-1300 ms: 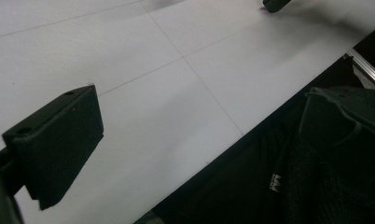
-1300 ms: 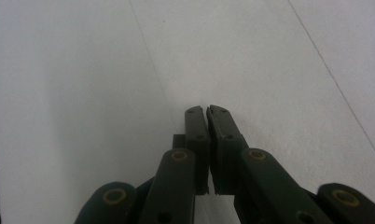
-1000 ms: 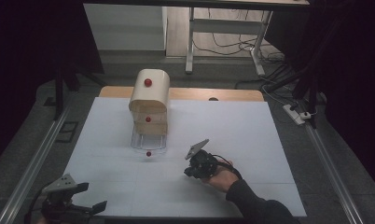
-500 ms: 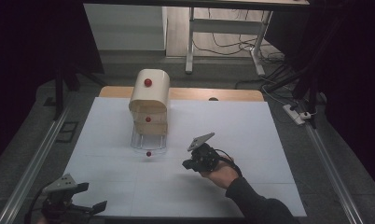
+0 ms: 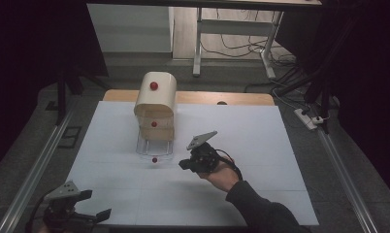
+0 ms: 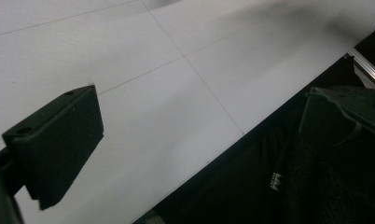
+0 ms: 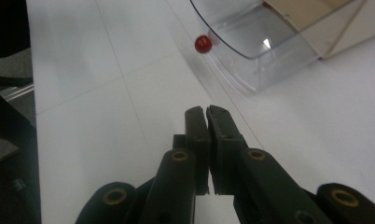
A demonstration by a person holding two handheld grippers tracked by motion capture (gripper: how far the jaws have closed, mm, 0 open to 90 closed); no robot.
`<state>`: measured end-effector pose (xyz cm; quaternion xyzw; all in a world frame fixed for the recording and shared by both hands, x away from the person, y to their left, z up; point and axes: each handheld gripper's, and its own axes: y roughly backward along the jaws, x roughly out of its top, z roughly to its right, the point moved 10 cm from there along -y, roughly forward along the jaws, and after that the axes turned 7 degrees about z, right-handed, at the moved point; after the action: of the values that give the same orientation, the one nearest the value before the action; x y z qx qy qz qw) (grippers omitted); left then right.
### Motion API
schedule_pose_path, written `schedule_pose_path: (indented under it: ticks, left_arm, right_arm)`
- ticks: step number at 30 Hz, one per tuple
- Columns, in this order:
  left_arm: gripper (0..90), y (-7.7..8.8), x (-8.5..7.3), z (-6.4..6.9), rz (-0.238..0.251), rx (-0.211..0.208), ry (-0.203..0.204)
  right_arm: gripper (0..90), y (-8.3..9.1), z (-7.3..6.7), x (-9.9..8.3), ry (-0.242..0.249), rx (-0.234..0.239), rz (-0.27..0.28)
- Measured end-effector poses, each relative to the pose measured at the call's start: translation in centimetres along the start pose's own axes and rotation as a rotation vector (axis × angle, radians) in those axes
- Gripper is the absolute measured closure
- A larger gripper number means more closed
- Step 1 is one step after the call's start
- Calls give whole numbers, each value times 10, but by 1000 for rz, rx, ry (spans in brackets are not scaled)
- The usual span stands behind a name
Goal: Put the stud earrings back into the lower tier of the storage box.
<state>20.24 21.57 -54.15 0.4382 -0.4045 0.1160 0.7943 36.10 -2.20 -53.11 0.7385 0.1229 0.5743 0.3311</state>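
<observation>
- My left claw (image 5: 97, 217) idles at the tabletop's (image 5: 261, 141) near edge, jaws apart, out of the way.
- My right claw (image 7: 207, 113), jaws together and empty, points at the red knob (image 7: 203, 44).
- That knob fronts the clear drawer (image 7: 251, 42), pulled out from the cream box (image 5: 155, 94) beyond.

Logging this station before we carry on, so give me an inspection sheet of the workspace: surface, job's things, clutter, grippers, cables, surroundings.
Surface: white table top, faint seam lines, wooden edge at the far side.
Job's things: cream box with rounded lid and red knobs; its clear drawer is pulled out, red knob at the front.
Clutter: nothing seen.
Grippers: right gripper shut, empty, pointed toward the drawer knob, apart from it; left gripper open, at the near left corner.
Cables: floor cables beyond the table, power strip at right.
Surroundings: metal rails, table frame legs behind, dark room.
</observation>
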Motion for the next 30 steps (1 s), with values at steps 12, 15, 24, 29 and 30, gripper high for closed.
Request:
schedule_pose_path:
  ticks: [12,15,24,29,30]
  left_arm:
    - [0,0,0,0,-1,0,2]
    - [0,0,0,0,-1,0,1]
    - [0,0,0,0,1,-3,4]
    - [0,0,0,0,1,-4,5]
    - [0,0,0,0,2,-4,5]
  right_arm:
    - [875,-10,0,29,0,13,56]
    - [876,-14,-1,35,2,15,63]
    - [876,-27,1,50,5,16,76]
    - [875,-34,3,56,0,10,79]
    - [876,-36,4,58,0,10,85]
